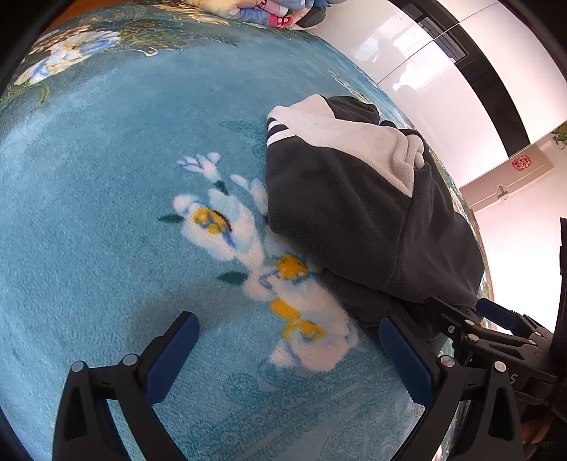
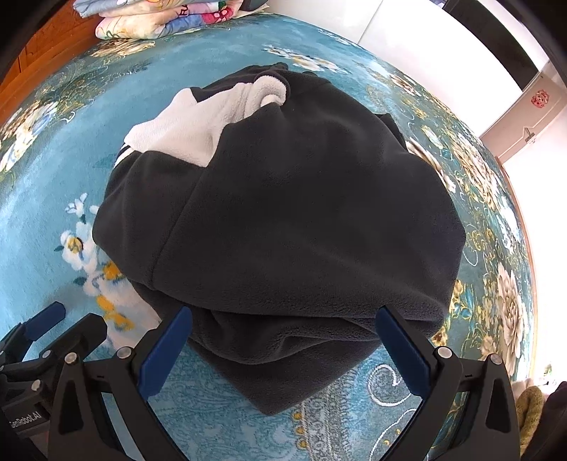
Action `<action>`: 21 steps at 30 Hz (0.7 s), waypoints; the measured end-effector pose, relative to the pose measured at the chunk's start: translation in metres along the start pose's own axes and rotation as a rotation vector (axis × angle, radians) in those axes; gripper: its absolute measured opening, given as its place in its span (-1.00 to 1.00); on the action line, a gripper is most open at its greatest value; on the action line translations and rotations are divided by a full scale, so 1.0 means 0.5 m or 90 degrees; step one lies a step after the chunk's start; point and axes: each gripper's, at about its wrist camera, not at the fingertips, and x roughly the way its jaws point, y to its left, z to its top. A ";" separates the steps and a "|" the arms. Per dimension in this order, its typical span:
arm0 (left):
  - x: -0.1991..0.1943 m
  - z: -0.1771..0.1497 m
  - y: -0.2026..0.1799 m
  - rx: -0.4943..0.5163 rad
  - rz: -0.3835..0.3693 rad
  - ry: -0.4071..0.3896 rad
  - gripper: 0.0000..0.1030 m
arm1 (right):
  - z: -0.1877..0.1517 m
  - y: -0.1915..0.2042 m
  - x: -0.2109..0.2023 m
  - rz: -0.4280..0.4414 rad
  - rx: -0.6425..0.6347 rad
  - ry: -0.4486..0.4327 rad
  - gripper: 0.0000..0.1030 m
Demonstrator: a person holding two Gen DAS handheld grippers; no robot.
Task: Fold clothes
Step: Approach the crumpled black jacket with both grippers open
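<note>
Hand-held gripper, left (image 1: 288, 358): mine, jaws spread wide, holding nothing, hovering over bare blue blanket beside the garment. Hand-held gripper, right (image 2: 283, 349): mine, jaws likewise wide apart, empty, its blue pads (image 2: 164, 354) straddling the near edge of the garment; contact with the cloth cannot be judged. Blanket (image 1: 88, 212): teal-blue plush with white and yellow flower pattern, covering the bed, largest item in view. Fleece garment (image 2: 301, 220): dark grey with white panel and striped cuff, folded into a thick bundle, lying in the middle of the blanket, directly ahead of my right gripper. Stack of folded patterned bedding (image 2: 159, 17): at the far edge of the bed, well apart from the garment.
</note>
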 end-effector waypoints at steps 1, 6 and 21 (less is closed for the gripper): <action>0.000 0.003 0.002 0.000 -0.001 0.000 1.00 | 0.001 0.002 0.002 0.000 -0.001 0.002 1.00; -0.002 0.008 0.008 -0.006 -0.008 0.001 1.00 | 0.002 0.018 0.012 -0.001 -0.015 0.009 1.00; -0.006 0.026 0.030 -0.030 -0.049 0.002 1.00 | -0.019 0.016 0.019 0.003 -0.029 0.011 1.00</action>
